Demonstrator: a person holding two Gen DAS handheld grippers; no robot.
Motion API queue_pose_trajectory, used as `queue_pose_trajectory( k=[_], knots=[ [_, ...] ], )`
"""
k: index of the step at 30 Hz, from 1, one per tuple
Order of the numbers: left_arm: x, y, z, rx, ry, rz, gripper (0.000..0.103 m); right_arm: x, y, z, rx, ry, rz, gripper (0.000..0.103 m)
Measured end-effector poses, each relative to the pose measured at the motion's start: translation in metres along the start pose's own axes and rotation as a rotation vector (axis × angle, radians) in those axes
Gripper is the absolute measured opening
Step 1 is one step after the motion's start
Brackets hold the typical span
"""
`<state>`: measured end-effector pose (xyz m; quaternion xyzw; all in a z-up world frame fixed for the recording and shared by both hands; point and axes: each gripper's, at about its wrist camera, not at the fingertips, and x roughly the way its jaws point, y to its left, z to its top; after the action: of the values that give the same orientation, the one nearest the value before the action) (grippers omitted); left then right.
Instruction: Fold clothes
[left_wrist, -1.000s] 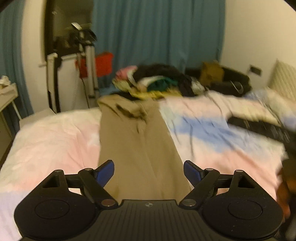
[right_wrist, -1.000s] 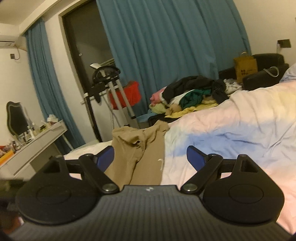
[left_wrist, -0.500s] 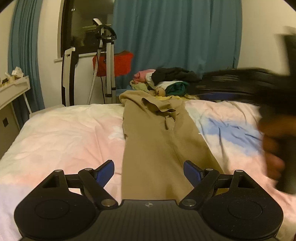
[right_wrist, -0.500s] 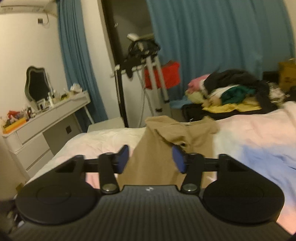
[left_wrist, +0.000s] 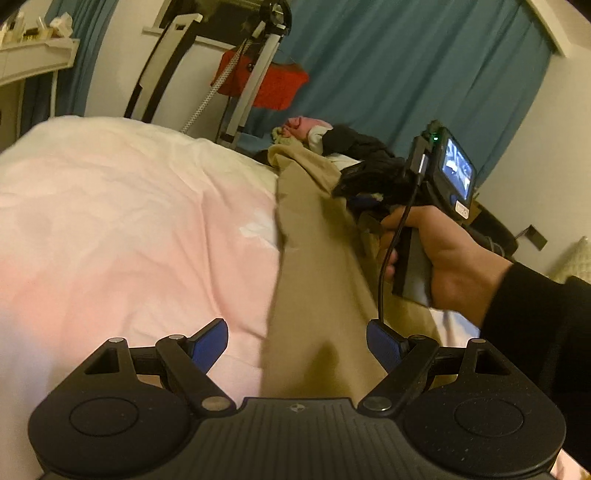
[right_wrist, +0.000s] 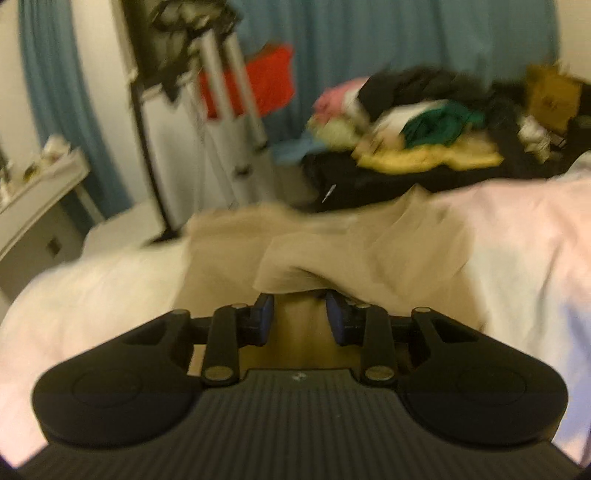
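Careful: your right gripper (right_wrist: 300, 318), jaws just narrowing with no cloth between, may miss the rumpled tan trousers (right_wrist: 332, 254); your left gripper (left_wrist: 297, 341) gapes wide.

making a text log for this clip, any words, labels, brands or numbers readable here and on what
None can be read.
White sticker under the right gripper's camera screen: print too small.
Small round mark on the left gripper's body: no letters legible.
Yellow-brown bag behind the clothes pile: dark print blurred.

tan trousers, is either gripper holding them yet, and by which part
Neither holds the tan trousers yet. The left gripper is wide open. The right gripper has just been closing under a raised waistband fold, pads not pressing.
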<state>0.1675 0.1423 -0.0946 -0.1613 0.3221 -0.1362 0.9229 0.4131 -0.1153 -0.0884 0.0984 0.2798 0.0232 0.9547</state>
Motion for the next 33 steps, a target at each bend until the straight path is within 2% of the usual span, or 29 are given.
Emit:
queue_pose_trajectory(
  k=[2, 4, 7, 10, 13, 15, 16, 17, 19, 21, 24, 25, 26, 28, 29, 33],
  knots=[
    [0.007, -0.006, 0.000, 0.033, -0.001, 0.007, 0.084, 0.007, -0.019, 0.009, 0.017, -0.022, -0.048, 0.033],
    [0.013, -0.011, -0.002, 0.054, 0.004, 0.012, 0.084, 0.014, -0.040, 0.013, 0.039, -0.002, -0.108, 0.033],
    [0.021, -0.010, -0.004, 0.046, 0.026, 0.015, 0.084, 0.009, -0.070, 0.015, 0.094, -0.009, -0.143, 0.035],
    [0.027, -0.005, -0.002, 0.023, 0.035, 0.018, 0.084, -0.015, -0.089, 0.010, 0.153, -0.075, -0.113, 0.037],
    [0.026, -0.002, -0.001, -0.003, 0.033, 0.015, 0.084, -0.040, -0.086, -0.002, 0.172, -0.078, -0.026, 0.038],
    [0.025, -0.003, 0.000, -0.008, 0.032, 0.014, 0.084, -0.053, -0.079, -0.011, 0.169, -0.063, 0.030, 0.051],
    [0.024, -0.004, 0.000, -0.005, 0.030, 0.017, 0.084, -0.059, -0.075, -0.015, 0.165, -0.058, 0.059, 0.067],
    [0.023, -0.005, 0.000, 0.000, 0.027, 0.019, 0.084, -0.062, -0.068, -0.019, 0.148, -0.058, 0.081, 0.076],
    [0.020, -0.008, 0.001, 0.012, 0.021, 0.025, 0.084, -0.065, -0.054, -0.026, 0.089, -0.063, 0.102, 0.075],
    [0.017, -0.010, 0.000, 0.023, 0.015, 0.029, 0.084, -0.063, -0.041, -0.030, 0.013, -0.066, 0.085, 0.075],
    [0.015, -0.012, 0.000, 0.036, 0.007, 0.034, 0.084, -0.048, -0.036, -0.030, -0.047, -0.023, 0.045, 0.067],
    [0.014, -0.013, 0.000, 0.039, 0.006, 0.036, 0.084, -0.042, -0.035, -0.030, -0.065, -0.002, 0.034, 0.056],
    [0.013, -0.014, -0.001, 0.041, 0.004, 0.038, 0.084, -0.037, -0.034, -0.030, -0.091, 0.025, 0.016, 0.039],
    [0.014, -0.014, 0.000, 0.036, 0.007, 0.039, 0.084, -0.036, -0.035, -0.030, -0.138, 0.050, -0.010, 0.019],
    [0.014, -0.014, 0.000, 0.033, 0.008, 0.040, 0.084, -0.042, -0.037, -0.031, -0.152, 0.039, -0.011, 0.013],
    [0.016, -0.011, 0.002, 0.005, 0.015, 0.026, 0.084, -0.062, -0.052, -0.037, -0.174, 0.015, -0.039, 0.011]
  ],
)
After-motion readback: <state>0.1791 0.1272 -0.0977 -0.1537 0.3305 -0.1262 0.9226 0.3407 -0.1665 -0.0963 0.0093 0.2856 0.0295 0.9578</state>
